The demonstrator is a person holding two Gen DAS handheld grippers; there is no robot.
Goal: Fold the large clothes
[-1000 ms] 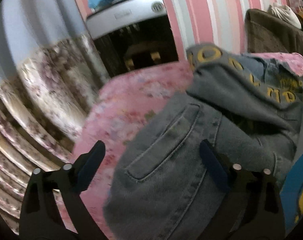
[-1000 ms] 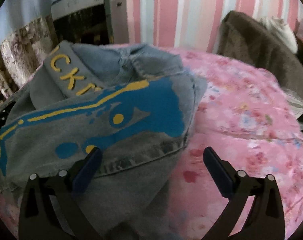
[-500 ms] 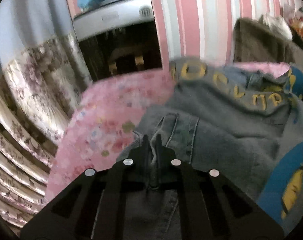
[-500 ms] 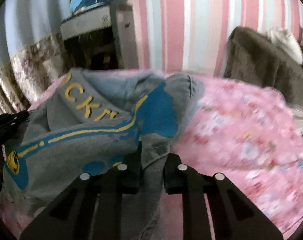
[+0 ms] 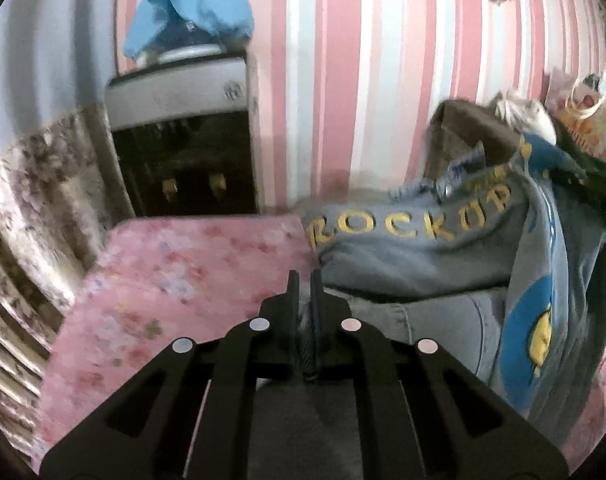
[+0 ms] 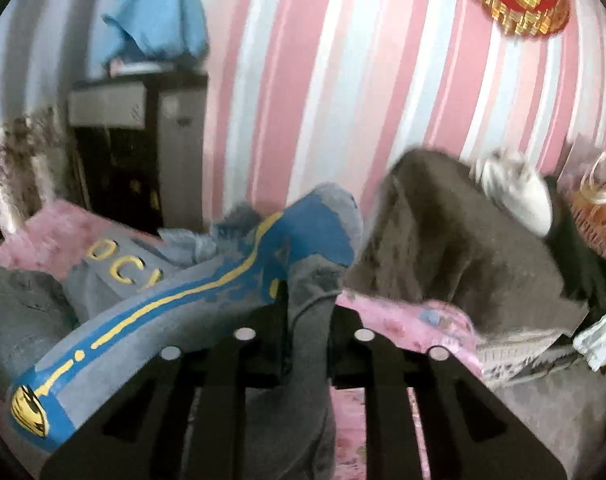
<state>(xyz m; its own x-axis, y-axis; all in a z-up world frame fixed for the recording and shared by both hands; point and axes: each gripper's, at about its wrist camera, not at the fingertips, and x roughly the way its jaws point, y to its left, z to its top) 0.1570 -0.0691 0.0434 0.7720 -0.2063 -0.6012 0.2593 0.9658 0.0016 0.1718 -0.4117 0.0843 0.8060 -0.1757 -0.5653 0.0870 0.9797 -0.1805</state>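
A grey-blue denim jacket [image 5: 415, 256] with yellow lettering and a blue and yellow print is bunched up above the pink floral bed cover [image 5: 175, 280]. My left gripper [image 5: 304, 280] is shut, with a thin fold of the jacket pinched between its jaws. In the right wrist view the jacket [image 6: 163, 312] hangs from my right gripper [image 6: 309, 292] and stretches away to the left. A thick wad of denim sits between the right jaws, which press on it while they are opening slightly. The pink bed cover [image 6: 415, 316] lies below.
A brown blanket [image 6: 463, 248] is heaped at the far right of the bed, with a white cloth [image 6: 515, 192] on top. A dark cabinet [image 5: 183, 160] with a blue cloth [image 5: 191, 0] on it stands against the striped wall. A floral curtain [image 5: 35, 200] hangs at the left.
Both grippers went from wide open to shut on the jacket's edge, then rose and carried the denim up off the bed cover. More of the wall now shows in both views.
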